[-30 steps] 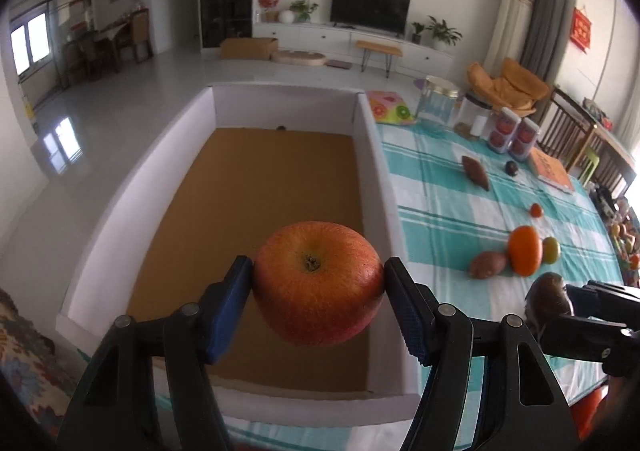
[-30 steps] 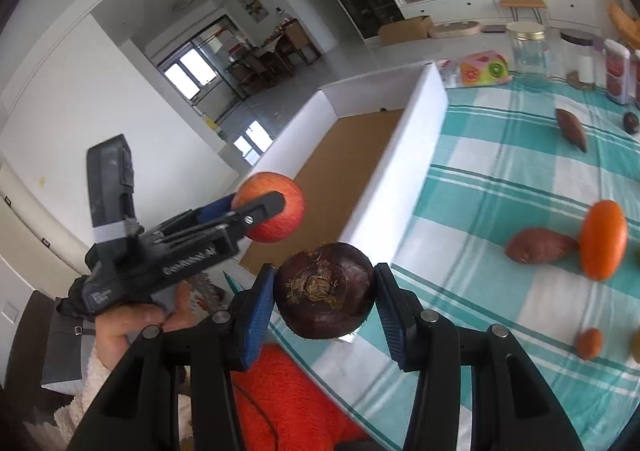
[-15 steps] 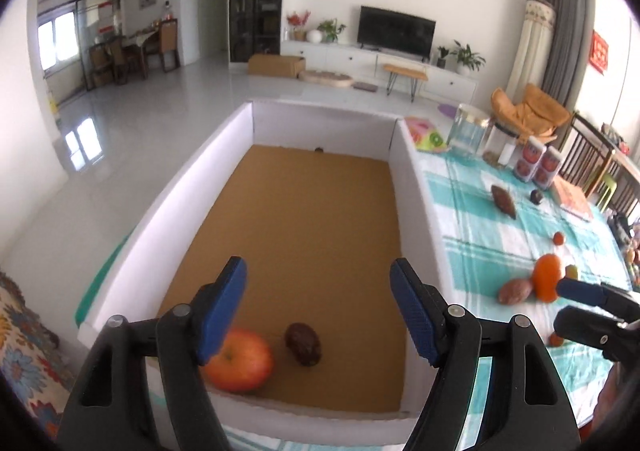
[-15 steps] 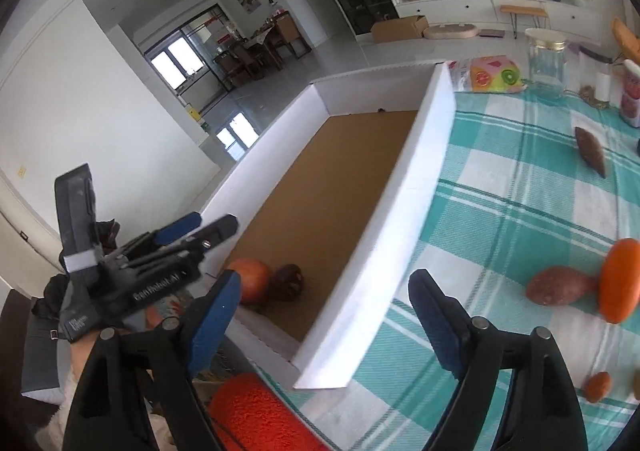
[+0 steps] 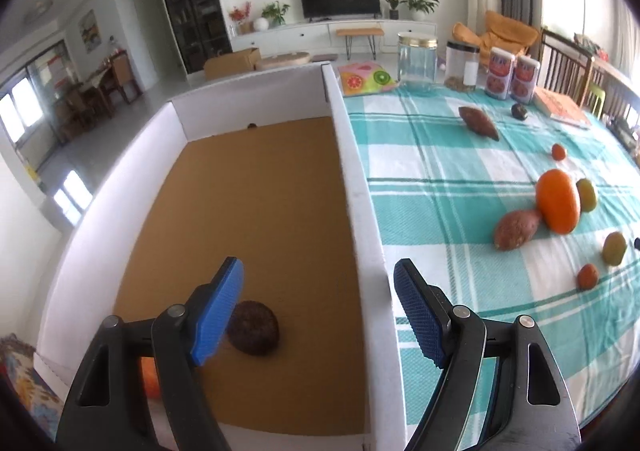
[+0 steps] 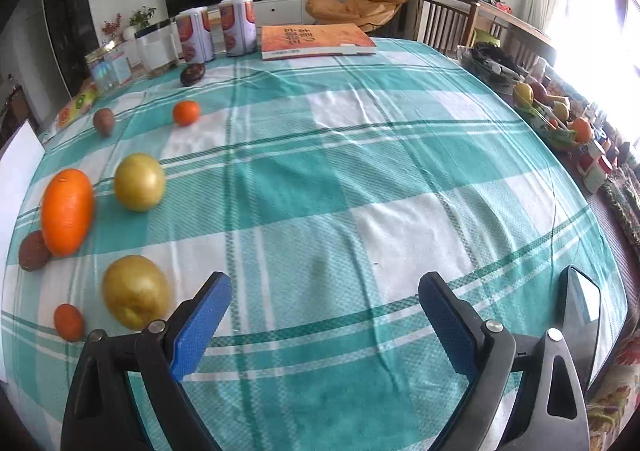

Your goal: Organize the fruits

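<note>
My left gripper point(image 5: 320, 315) is open and empty above the near right corner of the white box point(image 5: 352, 187) with a brown floor. A dark round fruit point(image 5: 253, 327) lies on that floor, and the red apple point(image 5: 150, 377) shows partly behind my left finger. My right gripper point(image 6: 324, 327) is open and empty over the checked tablecloth point(image 6: 360, 179). Near its left finger lie a yellow-green fruit point(image 6: 136, 291) and a small orange fruit point(image 6: 69, 322). Farther left are a large orange point(image 6: 67, 205), another yellow-green fruit point(image 6: 139, 181) and a brown sweet potato point(image 6: 34, 250).
A small mandarin point(image 6: 186, 112), a second sweet potato point(image 6: 104, 121) and a dark fruit point(image 6: 192, 74) lie farther back. Two cans point(image 6: 218, 29), jars point(image 5: 416, 61) and an orange book point(image 6: 316, 40) stand at the far edge. A fruit basket point(image 6: 548, 111) is off the table's right side.
Both grippers let go of their fruit; the apple and the dark fruit now lie in the box. The right gripper has swung right over the tablecloth. The left gripper has shifted right.
</note>
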Tool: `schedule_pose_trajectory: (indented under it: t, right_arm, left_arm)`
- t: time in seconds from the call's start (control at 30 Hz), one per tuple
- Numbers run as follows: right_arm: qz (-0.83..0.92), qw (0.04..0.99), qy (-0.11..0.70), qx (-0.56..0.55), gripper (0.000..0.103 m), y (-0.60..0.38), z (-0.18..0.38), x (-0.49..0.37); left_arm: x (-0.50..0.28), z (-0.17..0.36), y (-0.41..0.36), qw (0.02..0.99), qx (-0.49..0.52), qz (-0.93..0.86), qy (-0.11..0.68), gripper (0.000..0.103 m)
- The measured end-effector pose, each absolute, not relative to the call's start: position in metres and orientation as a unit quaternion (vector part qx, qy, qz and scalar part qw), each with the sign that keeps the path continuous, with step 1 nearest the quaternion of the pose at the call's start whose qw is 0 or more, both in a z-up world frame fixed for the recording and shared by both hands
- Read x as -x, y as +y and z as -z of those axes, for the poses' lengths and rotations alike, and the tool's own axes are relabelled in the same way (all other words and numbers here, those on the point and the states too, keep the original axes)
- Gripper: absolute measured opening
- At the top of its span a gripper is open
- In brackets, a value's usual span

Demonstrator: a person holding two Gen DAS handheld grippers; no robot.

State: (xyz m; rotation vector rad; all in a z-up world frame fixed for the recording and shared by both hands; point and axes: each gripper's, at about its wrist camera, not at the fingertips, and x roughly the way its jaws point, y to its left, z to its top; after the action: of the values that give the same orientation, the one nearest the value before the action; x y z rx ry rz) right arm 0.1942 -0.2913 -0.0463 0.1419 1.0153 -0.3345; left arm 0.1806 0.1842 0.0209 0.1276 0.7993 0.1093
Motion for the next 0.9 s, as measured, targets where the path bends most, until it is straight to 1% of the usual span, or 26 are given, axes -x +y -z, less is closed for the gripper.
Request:
schedule_pose_trajectory:
  t: [0.13, 0.2, 0.23, 0.27, 0.33, 0.37, 0.43, 0.47, 0.53, 0.63, 0.77, 0.83, 0.9]
  right_arm:
    - [0.157, 0.853, 0.492, -0.069, 0.094, -0.291, 0.066, -0.208]
    - [0.151, 0.854, 0.493, -0.063, 0.094, -0.289, 0.077, -0.218]
    - [0.15, 0.858, 0.486, -0.064, 0.097, -0.289, 0.08, -0.221]
    - [0.154, 0.859, 0.483, -0.062, 0.098, -0.29, 0.082, -0.225]
    - [0.159, 0.86, 0.479, -0.067, 0.099, -0.293, 0.083, -0.231]
    - [0.159, 0.859, 0.48, -0.073, 0.101, -0.296, 0.084, -0.234]
    - [0.159, 0.86, 0.479, -0.077, 0.103, -0.303, 0.085, -0.24]
    - [0.158, 0.862, 0.476, -0.073, 0.103, -0.306, 0.086, -0.244]
    - [0.149, 0.865, 0.474, -0.069, 0.103, -0.311, 0.086, -0.254]
    - [0.14, 0.866, 0.475, -0.066, 0.103, -0.317, 0.087, -0.268]
    - [0.137, 0.867, 0.474, -0.067, 0.103, -0.318, 0.086, -0.271]
    - [0.137, 0.867, 0.474, -0.067, 0.103, -0.318, 0.087, -0.272]
    - [0.137, 0.867, 0.473, -0.068, 0.103, -0.319, 0.088, -0.271]
  left_arm:
    - [-0.167, -0.019, 0.193, 0.916, -0.055, -0.047, 0.395, 0.085]
    - [-0.167, -0.018, 0.195, 0.915, -0.047, -0.046, 0.398, 0.085]
    - [-0.167, -0.018, 0.194, 0.915, -0.046, -0.05, 0.398, 0.085]
    - [-0.165, -0.02, 0.191, 0.918, -0.045, -0.06, 0.39, 0.085]
    - [-0.153, -0.034, 0.182, 0.932, -0.046, -0.08, 0.349, 0.084]
    - [-0.145, -0.043, 0.175, 0.94, -0.048, -0.083, 0.326, 0.084]
    - [-0.132, -0.058, 0.16, 0.951, -0.038, -0.066, 0.299, 0.085]
    - [-0.13, -0.063, 0.153, 0.953, -0.024, -0.042, 0.3, 0.088]
    - [-0.134, -0.061, 0.136, 0.943, 0.011, 0.015, 0.332, 0.089]
    - [-0.148, -0.032, 0.099, 0.916, 0.023, 0.078, 0.393, 0.089]
    - [-0.169, 0.028, 0.05, 0.886, -0.022, 0.107, 0.451, 0.089]
    - [-0.18, 0.053, 0.042, 0.877, -0.025, 0.11, 0.467, 0.089]
    - [-0.187, 0.067, 0.04, 0.879, -0.025, 0.11, 0.463, 0.088]
